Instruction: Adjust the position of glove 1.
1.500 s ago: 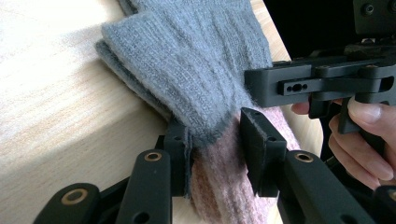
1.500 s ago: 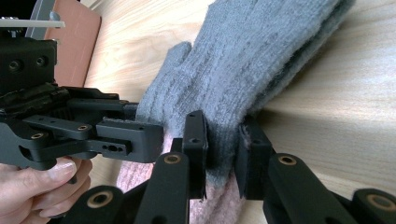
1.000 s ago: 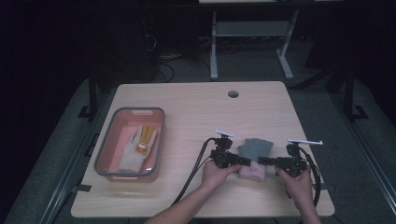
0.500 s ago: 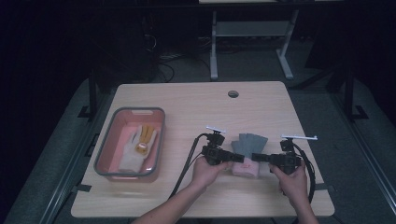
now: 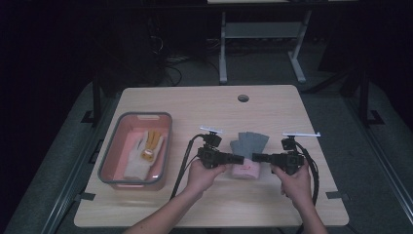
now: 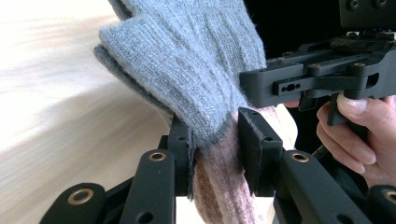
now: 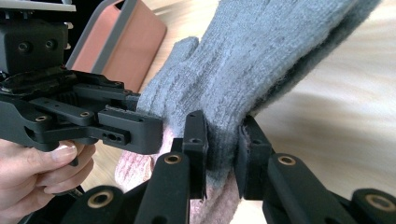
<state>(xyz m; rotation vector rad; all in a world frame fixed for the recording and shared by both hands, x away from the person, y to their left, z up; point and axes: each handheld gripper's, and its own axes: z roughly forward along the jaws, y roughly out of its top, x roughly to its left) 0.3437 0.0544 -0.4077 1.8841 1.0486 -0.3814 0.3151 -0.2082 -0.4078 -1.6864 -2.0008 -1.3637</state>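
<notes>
A grey knit glove with a pink cuff hangs between my two grippers, lifted off the table. My left gripper is shut on the glove's left side near the cuff; in the left gripper view its pads pinch the grey and pink knit. From the other side my right gripper is shut on the same glove, and the right gripper view has its pads squeezing the grey knit. The jaws point toward each other.
A pink bin with a grey rim sits at the table's left with a white glove and an orange item inside. A round cable hole lies near the far edge. Cables trail from both grippers.
Both grippers have risen and come toward the near edge, carrying the glove up off the table between them. Their jaws stay closed on it.
</notes>
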